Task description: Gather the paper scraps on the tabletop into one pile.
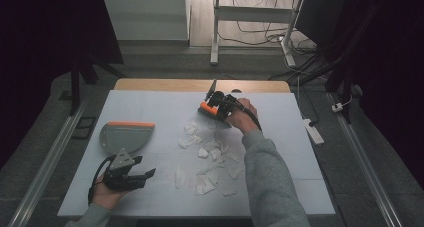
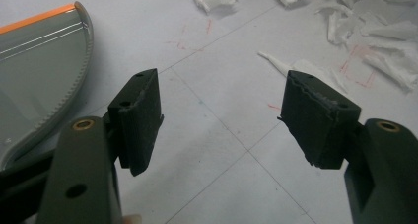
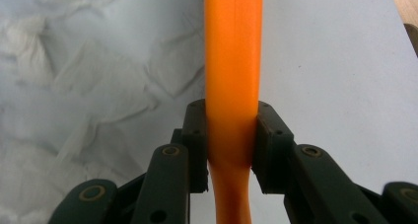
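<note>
1. My right gripper is clamped on the orange handle of a brush; in the right gripper view both pads press the handle from either side.
2. In the high view the brush sits at the far side of the surface, touching it just beyond the paper scraps.
3. My left gripper has its jaws apart with nothing between them; the left gripper view shows bare surface in the gap.
4. It rests low at the near left of the surface, well apart from the right gripper.
5. The dustpan, grey with an orange edge, lies flat just beyond the left gripper, to the left of the scraps.
6. The scraps are white, torn and crumpled, scattered across the middle of the surface between dustpan and brush, a few reaching near the front edge.
</note>
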`<state>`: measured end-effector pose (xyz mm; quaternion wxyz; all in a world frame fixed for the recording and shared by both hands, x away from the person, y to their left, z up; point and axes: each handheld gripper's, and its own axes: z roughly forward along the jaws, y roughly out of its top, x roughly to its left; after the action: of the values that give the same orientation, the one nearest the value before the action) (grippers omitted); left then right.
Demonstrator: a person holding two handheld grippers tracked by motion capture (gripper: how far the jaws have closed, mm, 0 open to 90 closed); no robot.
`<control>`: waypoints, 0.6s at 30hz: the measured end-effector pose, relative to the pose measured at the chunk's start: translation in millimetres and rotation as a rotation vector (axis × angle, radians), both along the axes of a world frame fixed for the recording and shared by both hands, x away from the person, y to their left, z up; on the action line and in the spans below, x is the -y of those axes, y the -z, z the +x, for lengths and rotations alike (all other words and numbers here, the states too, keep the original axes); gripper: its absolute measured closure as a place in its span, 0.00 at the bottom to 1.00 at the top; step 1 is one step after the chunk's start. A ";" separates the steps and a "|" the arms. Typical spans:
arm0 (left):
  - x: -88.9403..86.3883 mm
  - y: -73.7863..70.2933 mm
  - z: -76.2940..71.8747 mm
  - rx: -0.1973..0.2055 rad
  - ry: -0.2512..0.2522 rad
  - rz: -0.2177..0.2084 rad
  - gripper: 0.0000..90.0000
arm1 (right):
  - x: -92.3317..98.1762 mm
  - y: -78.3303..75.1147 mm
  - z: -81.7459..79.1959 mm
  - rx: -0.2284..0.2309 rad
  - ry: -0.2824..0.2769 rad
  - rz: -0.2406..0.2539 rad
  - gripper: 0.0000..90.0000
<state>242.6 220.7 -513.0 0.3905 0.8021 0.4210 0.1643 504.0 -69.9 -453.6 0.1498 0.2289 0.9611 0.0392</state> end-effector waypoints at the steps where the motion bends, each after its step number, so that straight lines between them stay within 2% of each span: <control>1: 0.2 0.2 0.1 -0.001 0.001 0.002 0.36 | 0.4 -0.7 -2.3 -0.012 -0.011 0.003 0.79; 6: 2.1 -0.4 0.8 -0.002 0.007 -0.001 0.36 | 3.1 -3.8 -23.9 -0.069 -0.088 0.009 0.79; 13: 2.8 1.2 3.3 -0.010 0.006 0.008 0.36 | 11.3 -3.5 -67.3 -0.076 -0.162 0.033 0.79; 17: 3.1 1.9 4.2 -0.013 0.003 0.011 0.36 | 17.1 -7.0 -83.8 -0.102 -0.205 0.062 0.79; 18: 3.2 2.2 4.6 -0.015 0.002 0.012 0.36 | 19.0 -8.3 -85.9 -0.095 -0.203 0.069 0.79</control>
<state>247.1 217.6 -515.2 0.3825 0.8062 0.4220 0.1602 418.1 -89.0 -445.4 0.0915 0.1368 0.9834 0.0766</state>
